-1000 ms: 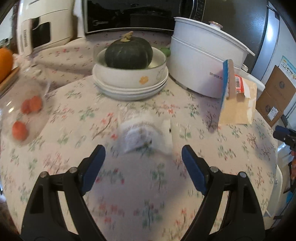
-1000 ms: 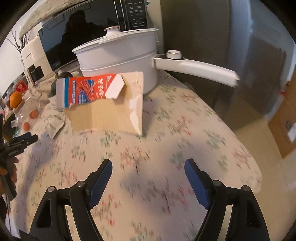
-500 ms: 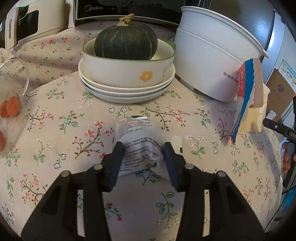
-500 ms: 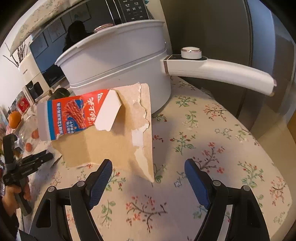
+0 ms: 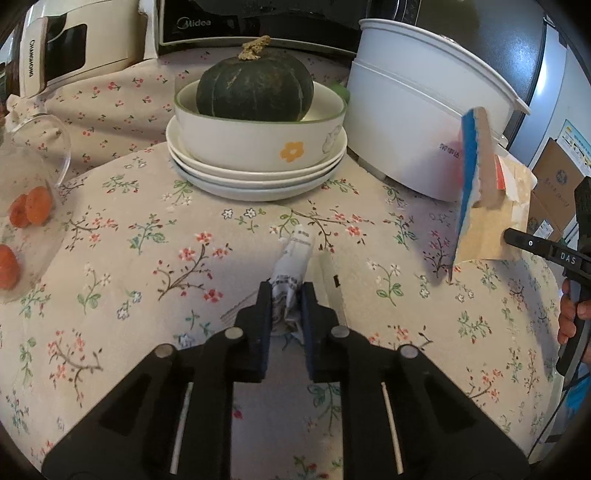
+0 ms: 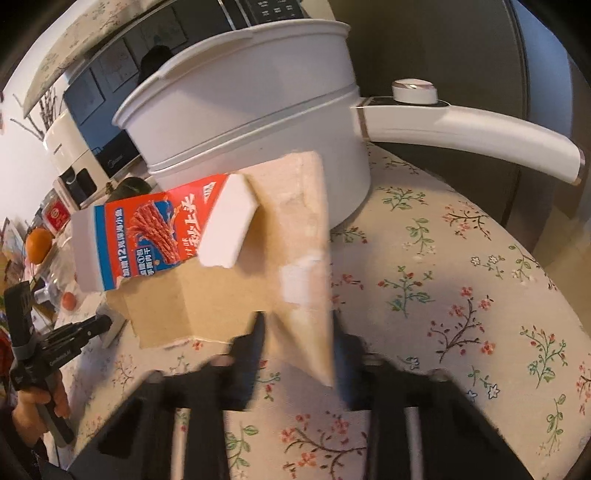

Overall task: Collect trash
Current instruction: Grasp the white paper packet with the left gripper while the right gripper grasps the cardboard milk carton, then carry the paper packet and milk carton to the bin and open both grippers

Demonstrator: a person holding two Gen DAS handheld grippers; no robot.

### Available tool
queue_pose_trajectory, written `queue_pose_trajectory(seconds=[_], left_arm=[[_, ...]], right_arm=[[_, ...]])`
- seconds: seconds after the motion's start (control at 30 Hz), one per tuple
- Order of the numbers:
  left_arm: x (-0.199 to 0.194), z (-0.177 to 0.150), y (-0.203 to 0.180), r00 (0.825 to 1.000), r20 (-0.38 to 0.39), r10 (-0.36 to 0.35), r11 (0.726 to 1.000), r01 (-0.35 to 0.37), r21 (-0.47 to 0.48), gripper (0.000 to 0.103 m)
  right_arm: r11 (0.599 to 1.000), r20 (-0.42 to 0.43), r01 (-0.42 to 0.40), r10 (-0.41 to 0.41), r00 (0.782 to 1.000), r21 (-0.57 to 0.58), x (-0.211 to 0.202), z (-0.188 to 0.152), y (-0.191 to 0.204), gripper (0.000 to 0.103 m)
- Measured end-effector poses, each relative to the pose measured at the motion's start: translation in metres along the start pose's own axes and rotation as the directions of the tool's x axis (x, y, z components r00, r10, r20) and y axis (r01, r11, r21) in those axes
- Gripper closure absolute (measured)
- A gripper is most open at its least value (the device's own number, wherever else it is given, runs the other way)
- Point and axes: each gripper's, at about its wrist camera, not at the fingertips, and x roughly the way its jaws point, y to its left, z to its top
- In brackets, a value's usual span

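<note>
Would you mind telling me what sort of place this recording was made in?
Most likely a home kitchen or dining corner: a microwave stands behind a table with a floral tablecloth, which carries an electric cooking pot and a squash in stacked bowls.

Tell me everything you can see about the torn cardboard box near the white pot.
The torn cardboard box is a ripped-open snack carton: plain brown card inside, glossy red, blue and white print outside, with ragged edges. It stands on edge on the floral tablecloth, in front of the white electric pot. The right gripper is closing on its torn corner flap, which sits between the fingers.
</note>
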Motion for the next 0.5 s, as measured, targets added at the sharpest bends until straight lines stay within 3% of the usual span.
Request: queue_pose_trajectory(seconds=[0.07, 0.2, 0.5], left_arm=[[-0.01, -0.003, -0.001, 1.0, 0.003, 0.008, 1.0, -0.008, -0.006, 0.087], [-0.032, -0.006, -0.007, 1.0, 0.006, 0.019, 1.0, -0.019, -0.016, 0.087], [-0.107, -0.022, -0.031, 0.999, 0.04, -0.012, 1.0, 0.012, 0.005, 0.087]], right_arm=[[1.0, 0.001, -0.008, 0.008, 1.0, -0.019, -0.007, -0.001, 0.008, 0.094], [0.999, 0.01, -0.017, 0.017, 1.0, -0.045, -0.029, -0.005, 0.024, 0.1], [0.995, 0.065, 0.003, 0.003, 0.998, -0.098, -0.121, -0.017, 0.054, 0.102]])
